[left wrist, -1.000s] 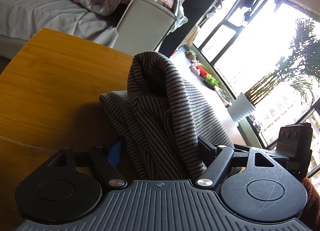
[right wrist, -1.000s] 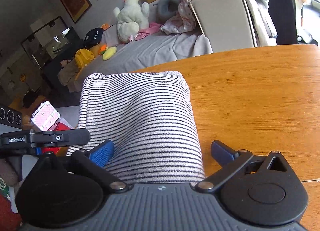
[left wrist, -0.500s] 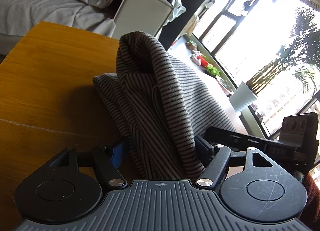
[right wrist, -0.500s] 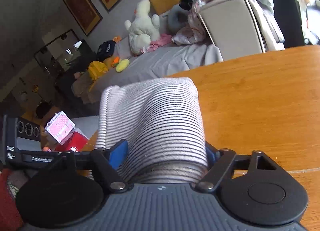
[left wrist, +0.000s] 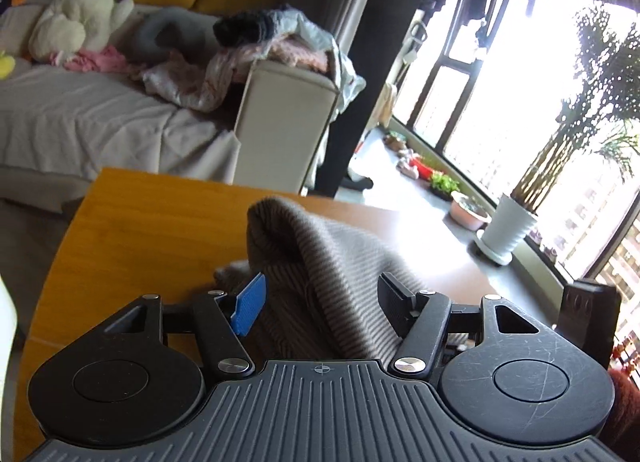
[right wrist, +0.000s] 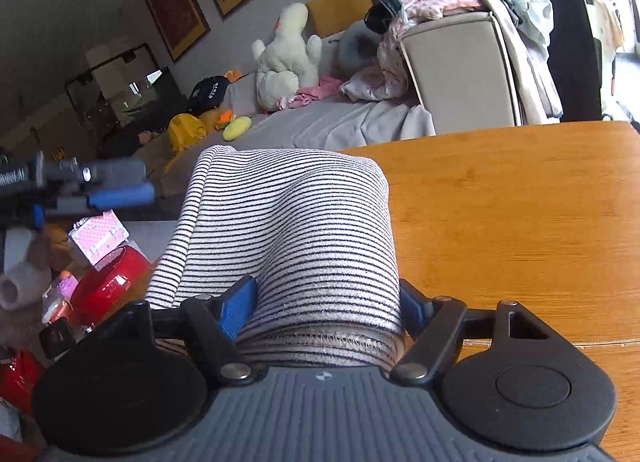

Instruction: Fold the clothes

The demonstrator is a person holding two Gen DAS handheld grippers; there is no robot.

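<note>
Pinching the garment (left wrist: pixel 320 262) in the left claw (left wrist: pixel 322 298), pressing both pads into a thick bunch of striped knit. Pinching the same garment in the right claw (right wrist: pixel 326 308) as well, squeezing a hemmed edge across the gap. Holding it raised over the counter (right wrist: pixel 500 202), near the counter's left edge in the right view, with a lower fold seeming to rest on the wood in the left view. Running straight ahead from each claw, humping up and dropping out of sight past the crest, so lying lengthwise along the fingers, not across them. Holding at both ends alike, with no telling which claw sits nearer. Judging from this, either carrying a fold toward the counter's far side or lifting the piece clear; not settling which here.
</note>
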